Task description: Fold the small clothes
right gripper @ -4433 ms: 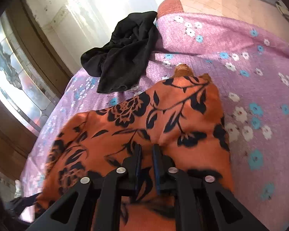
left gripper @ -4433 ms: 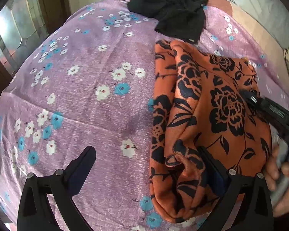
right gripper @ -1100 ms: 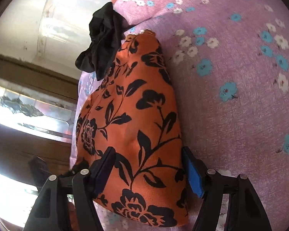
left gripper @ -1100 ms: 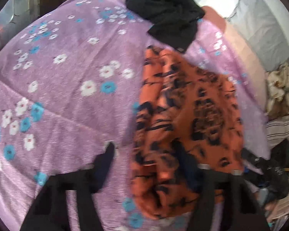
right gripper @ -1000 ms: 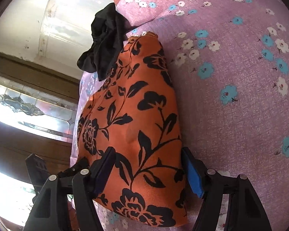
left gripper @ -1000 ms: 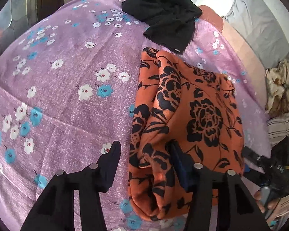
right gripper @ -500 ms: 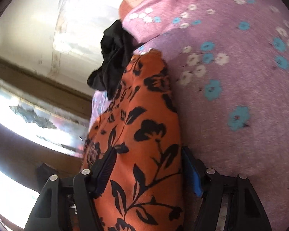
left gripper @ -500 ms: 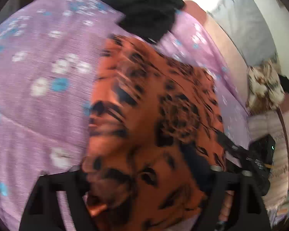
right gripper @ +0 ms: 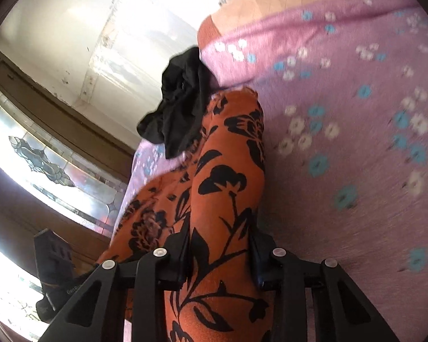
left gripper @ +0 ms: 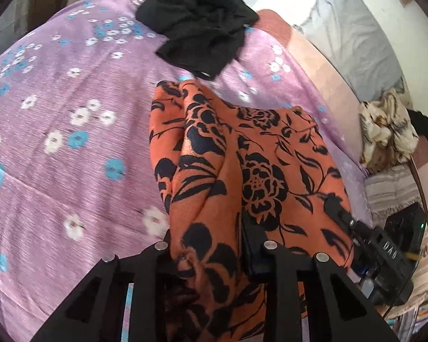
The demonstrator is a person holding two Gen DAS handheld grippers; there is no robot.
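- Orange cloth (left gripper: 271, 171) printed with black flowers and leaves lies bunched along the purple flowered bedsheet (left gripper: 71, 171), which covers a bed; the right wrist view shows the same orange cloth (right gripper: 222, 199) as a long, rounded fold running away from the camera over the bedsheet (right gripper: 356, 114).
- Left tongs (left gripper: 211, 245) are closing, with a thick fold of the near end of the cloth between the fingers; both fingers press against the fabric.
- Right tongs (right gripper: 219, 250) are closing too, on the cloth's other near edge, and the fabric fills the gap from one finger to the other.
- From the left wrist view, the right tongs show as a black tool at the cloth's right edge.
- Beyond the far end of the orange cloth sits a crumpled black garment (left gripper: 199, 28), touching or just overlapping its tip; in the right wrist view the black garment (right gripper: 179, 114) lies at the bed's edge.
- Grey bedding (left gripper: 351, 42) and a patterned cream cloth (left gripper: 385, 131) lie off to the right, well apart.
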